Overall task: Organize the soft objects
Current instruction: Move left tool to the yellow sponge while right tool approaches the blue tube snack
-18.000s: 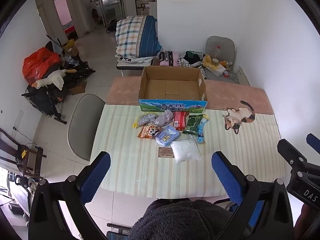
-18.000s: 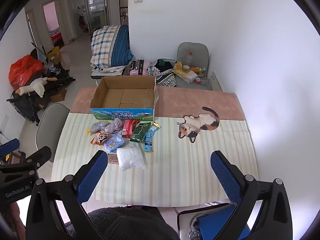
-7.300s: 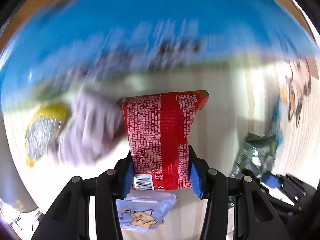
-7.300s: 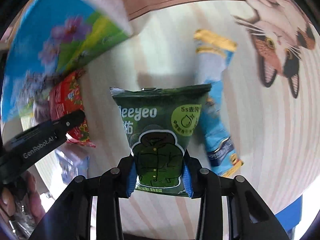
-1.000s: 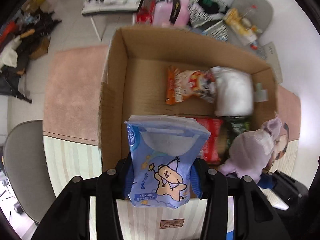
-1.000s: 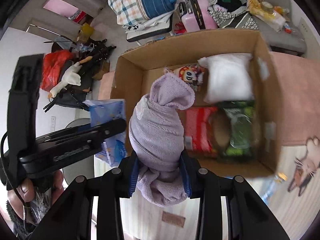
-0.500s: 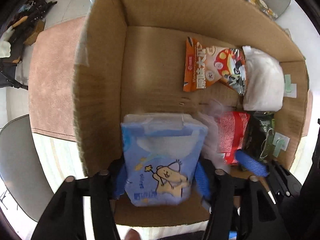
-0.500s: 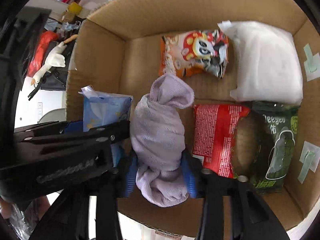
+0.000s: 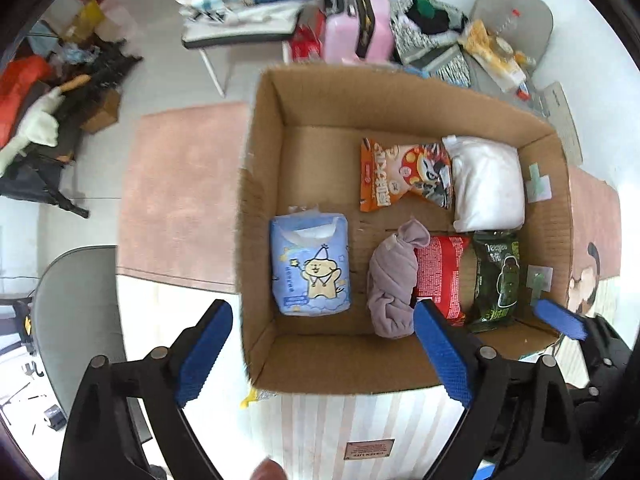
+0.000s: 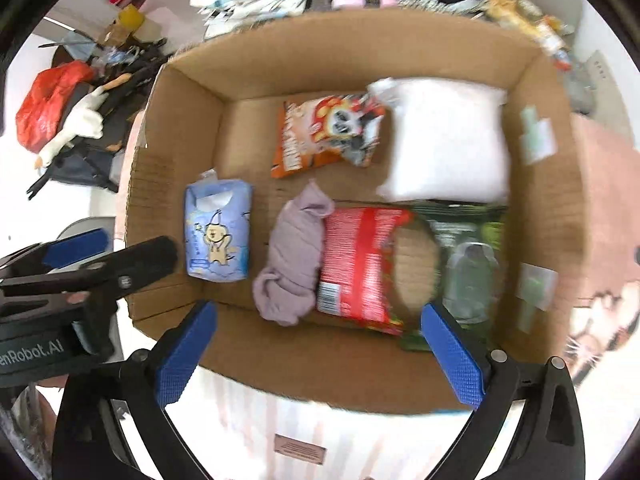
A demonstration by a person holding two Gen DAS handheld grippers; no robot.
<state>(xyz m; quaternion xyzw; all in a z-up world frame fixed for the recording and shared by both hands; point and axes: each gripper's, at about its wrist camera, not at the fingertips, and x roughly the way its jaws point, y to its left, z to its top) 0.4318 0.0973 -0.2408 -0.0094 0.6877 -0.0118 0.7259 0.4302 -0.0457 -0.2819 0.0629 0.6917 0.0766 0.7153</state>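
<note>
Having just dropped the blue tissue pack (image 9: pixel 310 266) and lilac cloth (image 9: pixel 394 276) along the cardboard box's (image 9: pixel 256 184) near wall, both grippers (image 9: pixel 322 354) (image 10: pixel 316 354) are hanging spread and empty, risking catching that wall.

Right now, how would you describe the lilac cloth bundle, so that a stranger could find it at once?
Look into the open cardboard box on the striped table. In its front row, between the blue tissue pack and the red packet, lies the lilac cloth bundle. It is the only fabric item, knotted and wrinkled, with no printing.
</note>
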